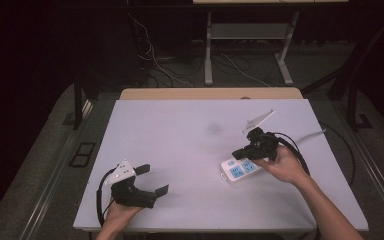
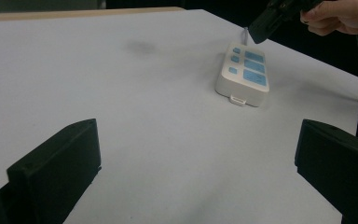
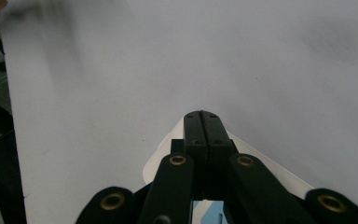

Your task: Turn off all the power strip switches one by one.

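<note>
A white power strip point(image 1: 238, 169) with blue sockets and buttons lies flat on the right half of the white table point(image 1: 180, 135). Its white cable point(image 1: 312, 134) runs off toward the table's right edge. My right gripper point(image 1: 239, 153) is shut with nothing between its jaws, its tips just over the strip's far end. In the right gripper view the closed jaws point(image 3: 203, 125) point past the strip's white edge point(image 3: 161, 161). My left gripper point(image 1: 153, 180) rests near the front left, wide open and empty. From the left gripper view point(image 2: 196, 154) the power strip point(image 2: 244, 73) lies ahead to the right, under the right gripper point(image 2: 265, 27).
A faint grey smudge point(image 1: 213, 129) marks the table's middle. A wooden edge point(image 1: 210, 93) runs along the back of the table. Beyond it stand desk legs point(image 1: 208, 50) and loose cables point(image 1: 155, 60) on the dark floor.
</note>
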### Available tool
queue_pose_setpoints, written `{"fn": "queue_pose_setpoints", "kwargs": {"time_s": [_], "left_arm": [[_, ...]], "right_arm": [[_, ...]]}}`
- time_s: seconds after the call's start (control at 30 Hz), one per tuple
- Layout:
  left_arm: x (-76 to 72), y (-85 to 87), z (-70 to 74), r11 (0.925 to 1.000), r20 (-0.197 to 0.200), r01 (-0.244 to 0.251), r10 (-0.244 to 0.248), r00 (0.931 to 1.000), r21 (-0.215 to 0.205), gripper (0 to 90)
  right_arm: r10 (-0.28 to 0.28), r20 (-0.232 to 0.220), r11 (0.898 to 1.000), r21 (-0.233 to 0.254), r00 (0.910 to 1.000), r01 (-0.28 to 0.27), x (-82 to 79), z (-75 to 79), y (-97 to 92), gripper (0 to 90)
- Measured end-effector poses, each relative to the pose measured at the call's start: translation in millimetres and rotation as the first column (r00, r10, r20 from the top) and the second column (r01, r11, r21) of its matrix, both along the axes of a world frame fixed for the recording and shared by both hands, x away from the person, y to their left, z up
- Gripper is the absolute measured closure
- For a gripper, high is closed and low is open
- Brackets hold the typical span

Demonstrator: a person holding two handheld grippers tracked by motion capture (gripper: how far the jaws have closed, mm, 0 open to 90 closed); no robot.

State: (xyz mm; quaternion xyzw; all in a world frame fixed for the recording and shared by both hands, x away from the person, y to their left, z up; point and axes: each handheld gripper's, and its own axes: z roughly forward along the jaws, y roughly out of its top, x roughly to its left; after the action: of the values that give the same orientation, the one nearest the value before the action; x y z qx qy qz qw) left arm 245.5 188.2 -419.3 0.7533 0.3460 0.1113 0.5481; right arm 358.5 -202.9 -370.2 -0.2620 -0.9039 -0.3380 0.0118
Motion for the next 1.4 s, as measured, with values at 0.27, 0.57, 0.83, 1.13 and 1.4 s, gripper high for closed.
{"fn": "queue_pose_setpoints", "kwargs": {"time_s": [0.27,0.57,0.83,1.13,1.4], "left_arm": [[-0.4,1.1,0.4,1.0000,0.000,-0.004,0.004,1.0000,-0.004,0.0],[-0.6,1.9,0.7,1.0000,0.001,-0.005,0.005,1.0000,-0.004,0.0],[-0.4,2.5,0.7,1.0000,0.003,-0.004,0.004,1.0000,-0.003,0.0],[-0.8,2.8,1.0,1.0000,0.006,-0.004,0.004,1.0000,-0.007,0.0],[-0.7,2.8,0.9,1.0000,0.006,-0.005,0.005,1.0000,-0.005,0.0]], "right_arm": [[0.026,-0.021,1.000,-0.009,0.9995,-0.026,1.4,-7.4,10.3,90.0],[0.016,-0.037,1.000,-0.023,0.9992,-0.017,7.0,-18.2,13.5,90.0],[-0.013,-0.061,0.999,-0.033,0.9980,0.011,13.4,-30.7,11.5,90.0],[-0.023,-0.073,0.999,-0.030,0.9971,0.020,17.6,-37.1,12.2,90.0],[-0.020,-0.067,0.999,-0.045,0.9976,0.017,17.4,-39.9,15.1,90.0]]}}
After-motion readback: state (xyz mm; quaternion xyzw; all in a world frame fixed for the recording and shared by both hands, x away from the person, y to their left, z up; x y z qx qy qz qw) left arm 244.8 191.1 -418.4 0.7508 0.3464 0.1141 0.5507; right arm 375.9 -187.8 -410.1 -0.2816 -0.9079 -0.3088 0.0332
